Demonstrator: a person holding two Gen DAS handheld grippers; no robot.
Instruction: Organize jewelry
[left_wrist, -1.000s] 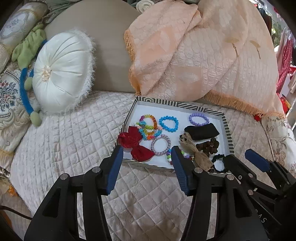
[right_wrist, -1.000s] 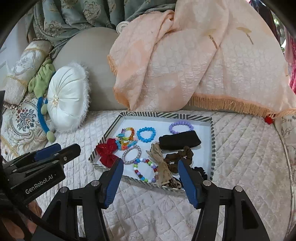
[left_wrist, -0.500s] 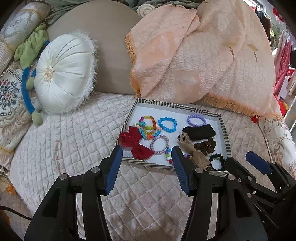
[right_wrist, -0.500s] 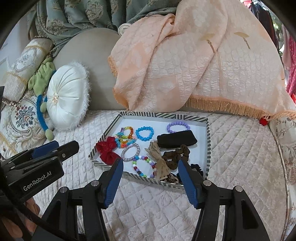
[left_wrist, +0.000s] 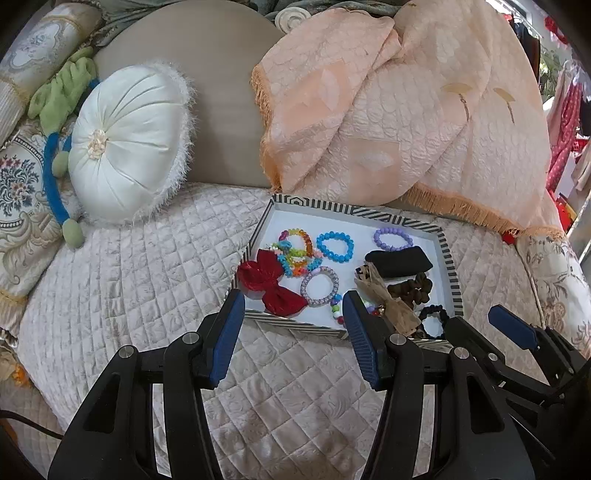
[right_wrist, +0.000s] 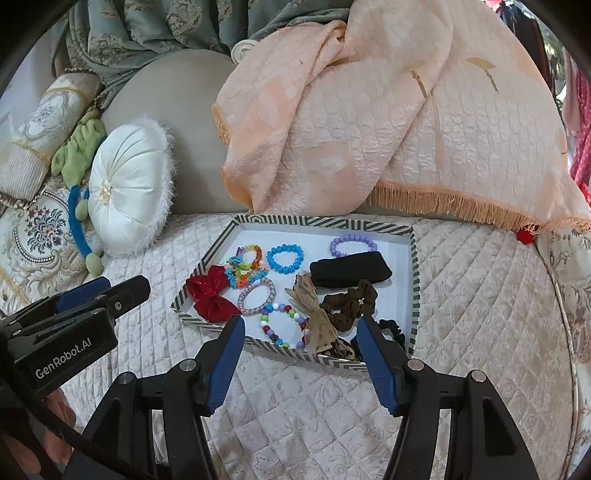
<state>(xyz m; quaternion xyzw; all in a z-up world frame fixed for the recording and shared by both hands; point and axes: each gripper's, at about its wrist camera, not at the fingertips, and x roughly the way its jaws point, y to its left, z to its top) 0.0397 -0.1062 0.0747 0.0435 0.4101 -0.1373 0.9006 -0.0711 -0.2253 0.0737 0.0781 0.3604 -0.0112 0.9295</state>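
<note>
A striped-rim tray (left_wrist: 354, 212) (right_wrist: 321, 221) lies on the quilted bed. It holds a red bow (left_wrist: 271, 284) (right_wrist: 210, 295), a blue bead bracelet (left_wrist: 335, 246) (right_wrist: 285, 258), a purple bead bracelet (left_wrist: 392, 239) (right_wrist: 352, 246), a silver ring bracelet (left_wrist: 320, 285) (right_wrist: 257, 296), a black pouch (left_wrist: 399, 261) (right_wrist: 351, 273), a brown scrunchie (right_wrist: 351, 306) and a tan bow (right_wrist: 314, 314). My left gripper (left_wrist: 293, 334) is open and empty before the tray's near rim. My right gripper (right_wrist: 301, 360) is open and empty, also short of the near rim.
A round white cushion (left_wrist: 125, 144) leans at the back left. A peach fringed throw (left_wrist: 399, 110) hangs over the headboard behind the tray. Patterned pillows (left_wrist: 18, 192) lie at far left. The quilted cover (left_wrist: 147, 280) surrounds the tray.
Both grippers have drawn back a little from the tray, which looks smaller and farther. Nothing in the tray has moved. Both stay open.
</note>
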